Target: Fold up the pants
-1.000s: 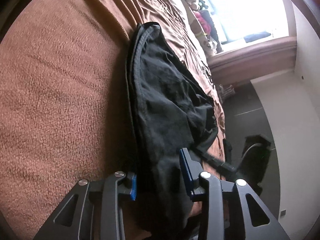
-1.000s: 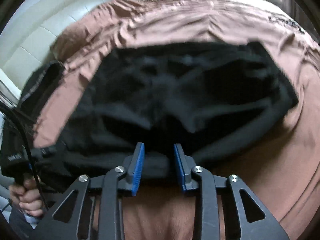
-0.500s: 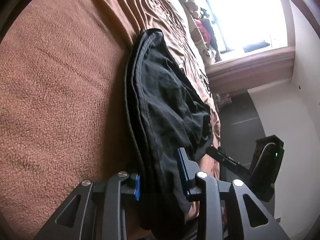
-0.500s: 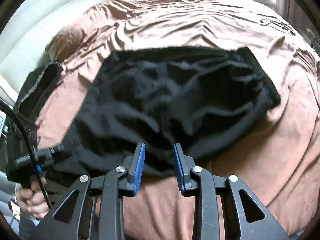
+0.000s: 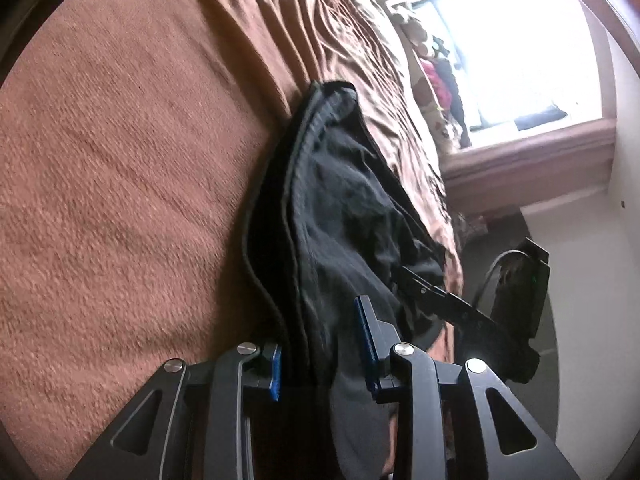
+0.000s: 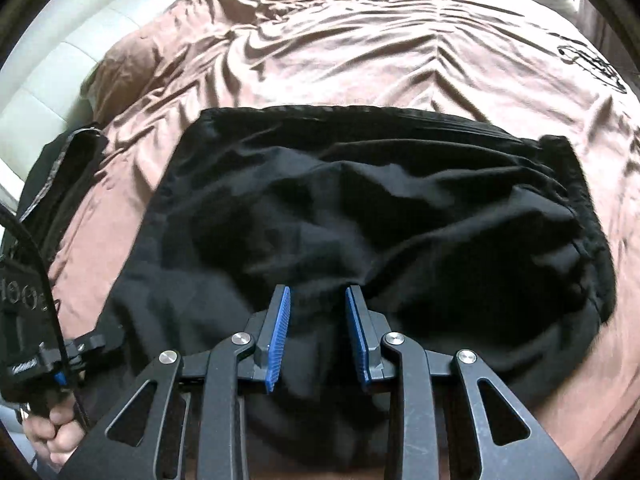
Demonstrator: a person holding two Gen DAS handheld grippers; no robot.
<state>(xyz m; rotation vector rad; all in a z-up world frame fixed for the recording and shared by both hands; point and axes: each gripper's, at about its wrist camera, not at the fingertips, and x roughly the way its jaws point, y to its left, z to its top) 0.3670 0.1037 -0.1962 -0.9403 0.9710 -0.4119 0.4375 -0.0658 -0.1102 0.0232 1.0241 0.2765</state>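
Brown bedspread (image 6: 360, 40) bears black pants (image 6: 360, 208) (rumpled, no containers).

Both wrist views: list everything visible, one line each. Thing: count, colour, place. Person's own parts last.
pants: 1, black, spread across the bedspread, cloth between both grippers' jaws
bedspread: 1, brown, wrinkled, covers the bed under the pants
dark garment: 1, black with a pale edge, at the bed's left edge in the right wrist view
headboard: 1, off-white, padded, upper left of the right wrist view
window: 1, bright, upper right of the left wrist view; clutter before it too blurred to name
left gripper: 1, black with blue pads, cloth between its jaws
right gripper: 1, black with blue pads, over the near edge of the pants
hand: 1, lower left of the right wrist view, holding the left gripper's handle
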